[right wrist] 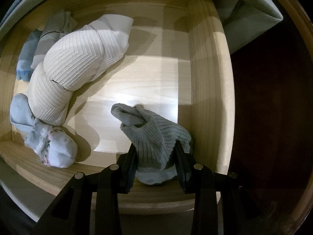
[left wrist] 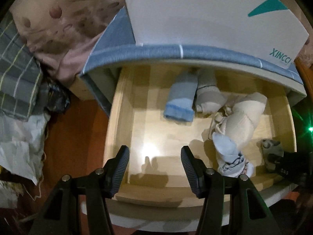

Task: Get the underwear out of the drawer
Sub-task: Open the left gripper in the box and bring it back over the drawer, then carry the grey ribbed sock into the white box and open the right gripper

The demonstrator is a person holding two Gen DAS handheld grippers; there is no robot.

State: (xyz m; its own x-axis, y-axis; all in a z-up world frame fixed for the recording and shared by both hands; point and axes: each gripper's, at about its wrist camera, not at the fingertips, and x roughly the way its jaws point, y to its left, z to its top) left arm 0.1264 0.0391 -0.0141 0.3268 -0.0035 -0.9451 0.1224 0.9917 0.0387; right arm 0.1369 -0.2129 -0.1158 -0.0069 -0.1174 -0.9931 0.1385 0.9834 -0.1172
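The open wooden drawer (left wrist: 121,117) holds several rolled garments. My right gripper (right wrist: 155,154) is shut on a grey ribbed rolled garment (right wrist: 154,135) at the drawer's front right corner; it also shows in the left wrist view (left wrist: 271,152). A large cream ribbed roll (right wrist: 74,66) lies in the middle, also seen in the left wrist view (left wrist: 242,117). A pale blue roll (right wrist: 56,150) lies at the front left of the right wrist view. My left gripper (left wrist: 155,154) is open and empty above the drawer's front left floor.
A blue roll (left wrist: 181,101) and a grey-white roll (left wrist: 209,96) lie at the drawer's back. A white box (left wrist: 205,13) sits on the blue-covered top (left wrist: 156,51). Bedding (left wrist: 58,29) and bags (left wrist: 19,137) lie to the left on the red-brown floor (left wrist: 78,137).
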